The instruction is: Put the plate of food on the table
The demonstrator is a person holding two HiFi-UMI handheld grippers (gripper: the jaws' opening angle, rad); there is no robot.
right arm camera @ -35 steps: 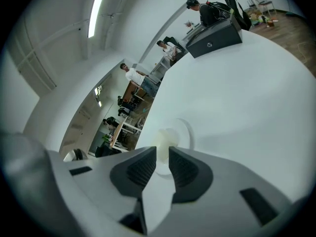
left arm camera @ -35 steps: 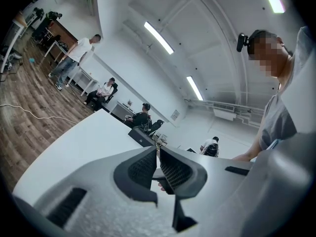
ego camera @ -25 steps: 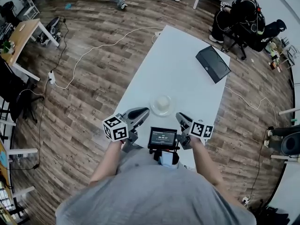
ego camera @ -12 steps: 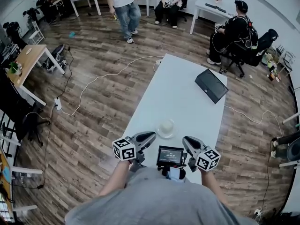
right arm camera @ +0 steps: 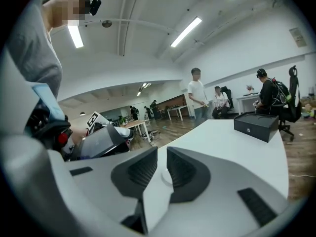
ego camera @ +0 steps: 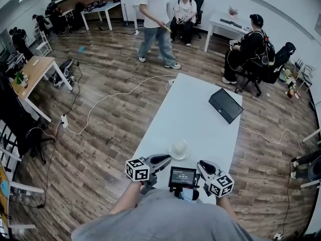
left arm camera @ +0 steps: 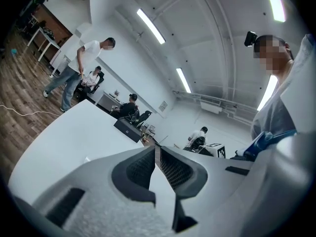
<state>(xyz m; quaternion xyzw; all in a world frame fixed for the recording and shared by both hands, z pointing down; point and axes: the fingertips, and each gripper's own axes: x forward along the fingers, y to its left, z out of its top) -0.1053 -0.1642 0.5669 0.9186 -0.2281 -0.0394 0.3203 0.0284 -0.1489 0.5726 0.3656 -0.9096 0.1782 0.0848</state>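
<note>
A small white plate of pale food (ego camera: 179, 149) rests on the near end of the long white table (ego camera: 190, 109). Both grippers hover at the table's near edge, just short of the plate and apart from it. The left gripper (ego camera: 167, 158) points at the plate from the left, its jaws shut with nothing between them (left arm camera: 157, 149). The right gripper (ego camera: 200, 164) is on the plate's right side, jaws also shut and empty (right arm camera: 162, 152). In the right gripper view a sliver of the plate (right arm camera: 166, 177) shows beyond the narrow slit between the jaws.
A black box (ego camera: 225, 106) lies on the far right of the table. A small screen device (ego camera: 182, 176) hangs at the person's chest between the grippers. A white cable (ego camera: 115, 94) runs over the wooden floor. One person stands (ego camera: 158, 24) and others sit beyond the table's far end.
Both grippers have drawn back from the plate toward the body. The plate has stayed put on the table. The view has lifted, and a standing person has come into sight.
</note>
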